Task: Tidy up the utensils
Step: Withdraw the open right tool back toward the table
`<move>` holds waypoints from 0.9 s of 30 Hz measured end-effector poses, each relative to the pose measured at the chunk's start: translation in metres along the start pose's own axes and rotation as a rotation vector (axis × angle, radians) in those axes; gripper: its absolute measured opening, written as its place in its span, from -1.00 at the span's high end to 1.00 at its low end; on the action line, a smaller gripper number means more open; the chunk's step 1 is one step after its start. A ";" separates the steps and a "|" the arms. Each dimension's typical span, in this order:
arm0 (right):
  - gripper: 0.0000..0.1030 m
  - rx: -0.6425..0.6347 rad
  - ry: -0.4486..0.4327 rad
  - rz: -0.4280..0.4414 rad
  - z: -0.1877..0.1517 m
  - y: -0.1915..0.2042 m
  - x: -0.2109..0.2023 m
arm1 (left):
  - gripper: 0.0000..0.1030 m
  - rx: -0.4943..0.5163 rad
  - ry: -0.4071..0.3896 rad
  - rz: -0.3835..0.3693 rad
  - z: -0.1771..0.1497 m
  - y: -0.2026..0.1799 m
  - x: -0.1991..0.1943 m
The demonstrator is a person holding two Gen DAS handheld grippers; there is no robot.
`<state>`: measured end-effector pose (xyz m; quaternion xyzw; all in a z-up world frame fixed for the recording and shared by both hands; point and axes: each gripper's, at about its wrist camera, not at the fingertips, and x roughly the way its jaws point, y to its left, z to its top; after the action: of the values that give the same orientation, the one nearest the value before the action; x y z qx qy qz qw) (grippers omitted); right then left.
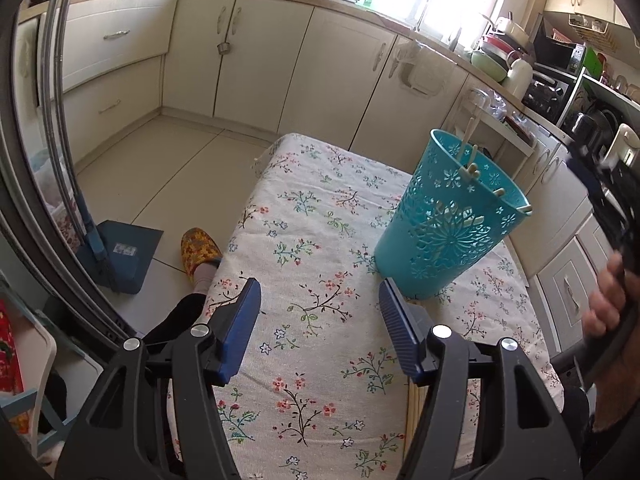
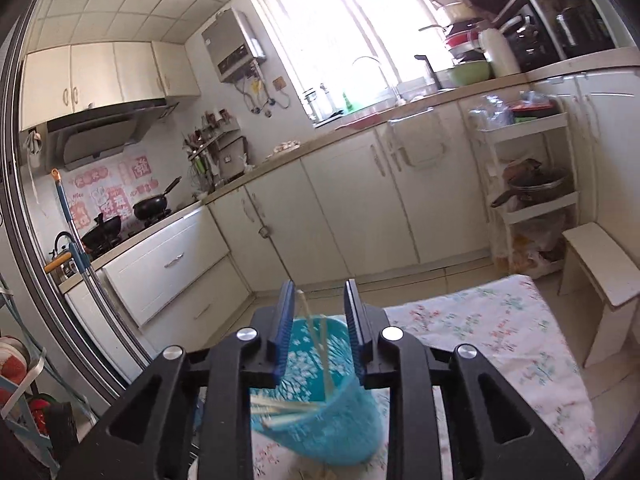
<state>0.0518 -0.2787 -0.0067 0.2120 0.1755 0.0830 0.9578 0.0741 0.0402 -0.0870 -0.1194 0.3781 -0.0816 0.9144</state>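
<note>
Chopsticks [image 1: 469, 152] stand in the teal basket [image 1: 440, 232] just ahead-right of my left gripper [image 1: 320, 304], spread and empty. Right view: my right gripper [image 2: 316, 320] parted, a loose chopstick between its pads; it may fall outside.

Pink wall stickers [image 2: 108, 196] behind the stove bear characters, too blurred to read

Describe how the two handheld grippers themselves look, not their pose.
Both the left gripper and right gripper have black plastic linkage arms with round silver pivot bolts, ending in flat rectangular blue fingers with ribbed pads. No cables or markings are visible.
</note>
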 end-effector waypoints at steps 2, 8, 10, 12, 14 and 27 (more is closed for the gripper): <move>0.47 0.006 0.046 -0.025 -0.019 -0.004 -0.012 | -0.19 0.002 -0.010 0.000 0.000 -0.001 -0.005; 0.45 -0.030 0.357 -0.049 -0.111 0.008 0.008 | -0.21 0.012 -0.005 -0.004 -0.004 -0.007 -0.009; 0.49 -0.041 0.449 -0.044 -0.137 0.015 0.024 | -0.22 0.023 -0.005 -0.005 -0.005 -0.009 -0.011; 0.53 -0.071 0.498 -0.054 -0.152 0.025 0.038 | -0.23 0.027 -0.009 -0.004 -0.006 -0.009 -0.014; 0.55 -0.096 0.537 -0.072 -0.163 0.031 0.051 | -0.24 0.024 -0.011 -0.001 -0.007 -0.008 -0.016; 0.70 -0.261 0.594 -0.126 -0.171 0.041 0.066 | -0.26 0.035 0.048 -0.018 -0.015 -0.007 -0.001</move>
<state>0.0459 -0.1616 -0.1539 0.0425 0.4477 0.1033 0.8872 0.0626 0.0311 -0.0942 -0.1046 0.3974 -0.0993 0.9062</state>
